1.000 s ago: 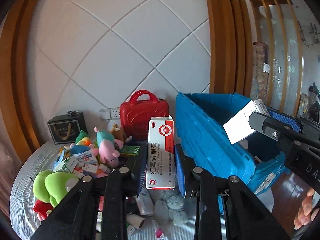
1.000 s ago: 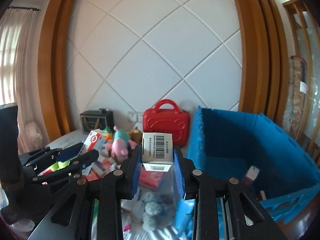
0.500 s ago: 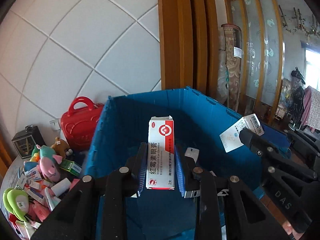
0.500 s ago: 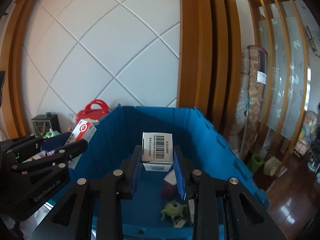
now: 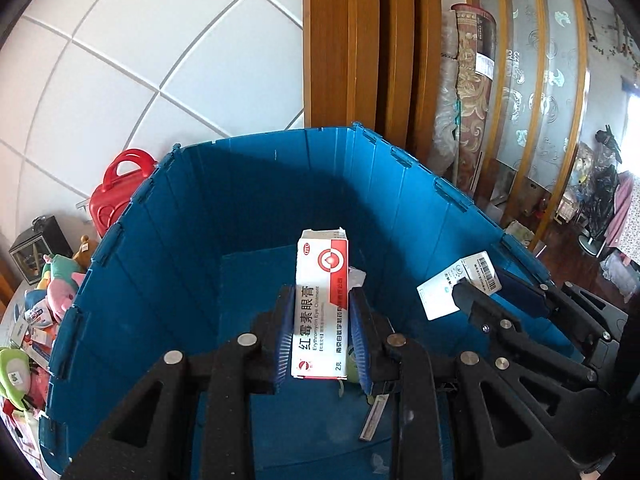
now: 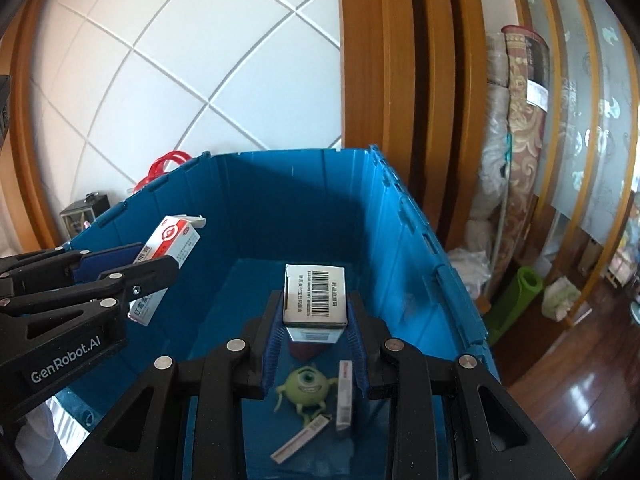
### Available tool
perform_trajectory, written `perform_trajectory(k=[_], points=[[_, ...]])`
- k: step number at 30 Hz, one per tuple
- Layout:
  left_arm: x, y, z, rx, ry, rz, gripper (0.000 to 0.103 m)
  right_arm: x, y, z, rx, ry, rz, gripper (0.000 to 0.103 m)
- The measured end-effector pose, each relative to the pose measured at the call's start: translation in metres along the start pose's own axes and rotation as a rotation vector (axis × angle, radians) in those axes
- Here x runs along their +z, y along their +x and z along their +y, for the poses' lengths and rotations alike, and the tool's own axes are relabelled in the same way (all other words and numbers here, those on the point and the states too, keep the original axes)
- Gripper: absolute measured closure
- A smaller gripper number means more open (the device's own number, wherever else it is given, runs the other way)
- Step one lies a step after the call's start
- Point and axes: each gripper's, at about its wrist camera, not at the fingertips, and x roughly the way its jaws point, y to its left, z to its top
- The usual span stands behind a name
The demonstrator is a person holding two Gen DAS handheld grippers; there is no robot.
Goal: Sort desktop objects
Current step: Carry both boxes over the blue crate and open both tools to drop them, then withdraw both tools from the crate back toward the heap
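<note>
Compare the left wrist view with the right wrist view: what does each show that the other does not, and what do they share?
Only the left wrist view shows the pile of plush toys on the table beside the crate.

Only the right wrist view shows the green one-eyed toy and flat packets on the crate floor, plus a green rolled mat outside.

Both show the blue crate, the red case, the left gripper shut on the red-and-white ointment box, and the right gripper shut on the white barcoded box.
</note>
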Motion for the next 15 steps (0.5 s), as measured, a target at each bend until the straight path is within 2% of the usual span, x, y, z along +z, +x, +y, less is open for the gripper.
perform_trajectory(k=[3,6,11,12,14,15], points=[[0.0,0.001,0.001,0.015,-0.022,0.004,0.075,0.0,0.001,-0.004,0.012,-0.013,-0.001,0.073],[-0.001,-0.001,0.005,0.028,-0.04,-0.003,0.064,0.0,0.0,-0.006,0.016,-0.026,-0.009,0.073],[-0.002,-0.012,0.011,0.042,-0.066,-0.055,0.034,0.002,-0.001,-0.006,0.018,-0.042,-0.023,0.071],[-0.002,-0.015,0.012,0.042,-0.071,-0.068,0.032,0.003,-0.001,-0.007,0.017,-0.046,-0.027,0.066],[-0.002,-0.021,0.016,0.043,-0.082,-0.088,0.028,0.004,-0.005,-0.007,0.017,-0.049,-0.042,0.045],[-0.001,-0.023,0.018,0.044,-0.086,-0.098,0.028,0.005,-0.008,-0.007,0.018,-0.048,-0.054,0.02]])
